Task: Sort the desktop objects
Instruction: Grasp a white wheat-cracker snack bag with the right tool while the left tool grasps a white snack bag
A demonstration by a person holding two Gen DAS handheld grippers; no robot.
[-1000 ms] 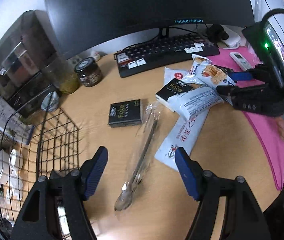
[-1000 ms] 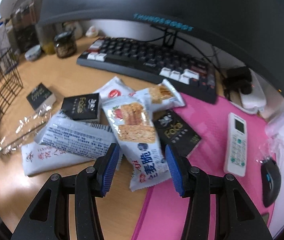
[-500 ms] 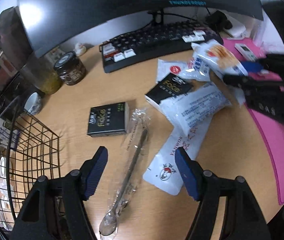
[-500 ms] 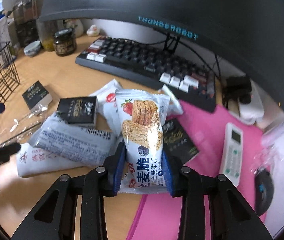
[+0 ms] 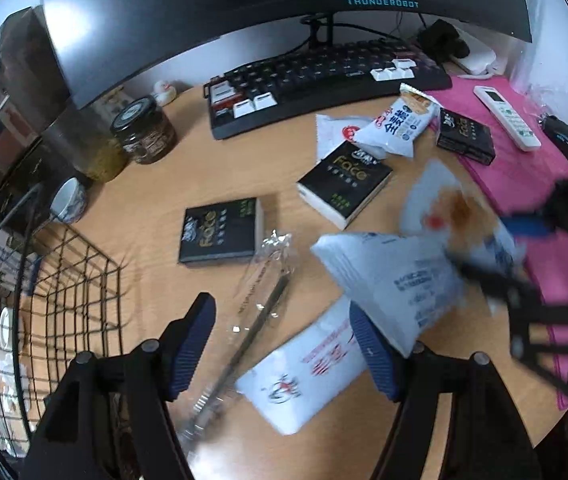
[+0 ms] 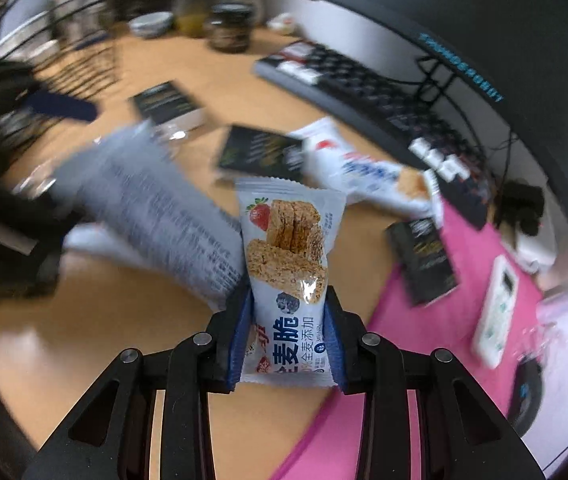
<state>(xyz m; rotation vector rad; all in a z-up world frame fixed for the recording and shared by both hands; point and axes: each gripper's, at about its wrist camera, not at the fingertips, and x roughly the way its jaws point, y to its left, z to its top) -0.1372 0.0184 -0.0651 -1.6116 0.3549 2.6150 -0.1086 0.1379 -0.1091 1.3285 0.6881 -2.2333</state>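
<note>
So the right gripper [image 6: 287, 344] has its blue pads squeezed onto the lower half of a white snack bar wrapper [image 6: 289, 264], the one with a strawberry and oat biscuits printed on it, and the pack sticks straight up out of the jaws, lifted clear of the wooden desk [image 6: 84, 340]. A second white pack with small print [image 6: 156, 204] shows just left of it, blurred, and I can't tell if it's touching the held one. The left gripper [image 5: 284, 344] hangs over the near side of the desk with its jaws spread wide and nothing gripped; between its fingers, down on the desk, lies a spoon in a clear plastic sleeve [image 5: 252, 320], and a white pouch with red print [image 5: 307, 376] sits just right of that. Further back there's a black Face box [image 5: 220, 228] lying flat, and another black box [image 5: 343, 184] to its right, resting partly under a white-and-blue snack pack [image 5: 395, 128]. A third black box [image 5: 463, 140] lies at the edge of the pink mat [image 5: 523, 184] on the right, with a white remote [image 5: 507, 116] and a dark mouse [image 5: 567, 144] further right on it. A black keyboard [image 5: 323, 84] runs along the far side under the monitor [image 5: 244, 8]. On the left there's a black wire basket [image 5: 68, 292], and beyond it a dark jar [image 5: 144, 128] and a small bowl [image 5: 68, 204].
</note>
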